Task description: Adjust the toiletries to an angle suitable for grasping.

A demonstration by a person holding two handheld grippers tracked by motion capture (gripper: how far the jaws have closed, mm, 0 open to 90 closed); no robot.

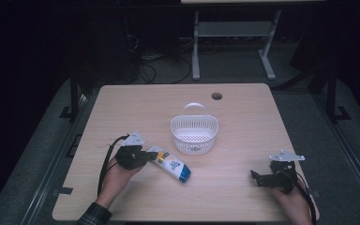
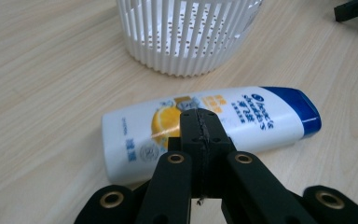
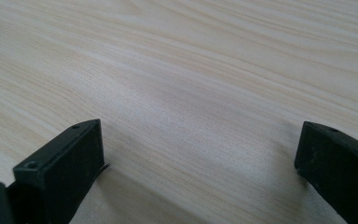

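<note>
A white plastic shampoo bottle with a blue cap and a yellow lemon label [image 1: 170,163] is lying flat on the pale wooden table [image 1: 243,122], a little left of the middle of the high view. Its long axis is running from upper left to lower right there, with the blue cap pointing to the lower right and the flat base pointing to the upper left. In the left gripper view the bottle [image 2: 209,128] is stretching across the middle, cap at the right.

The left gripper [image 1: 145,156] is sitting at the bottle's base end, and its jaws are clenched together with nothing between them; in its own view the left gripper's tips [image 2: 200,122] are showing in front of the bottle's label. Whether they are touching the bottle I cannot tell.

The right gripper [image 1: 256,176] is resting at the lower right of the high view, well apart from the bottle, with its jaws released wide over bare wood.

A white slatted plastic basket with a handle [image 1: 194,133] is standing upright just above and to the right of the bottle.
</note>
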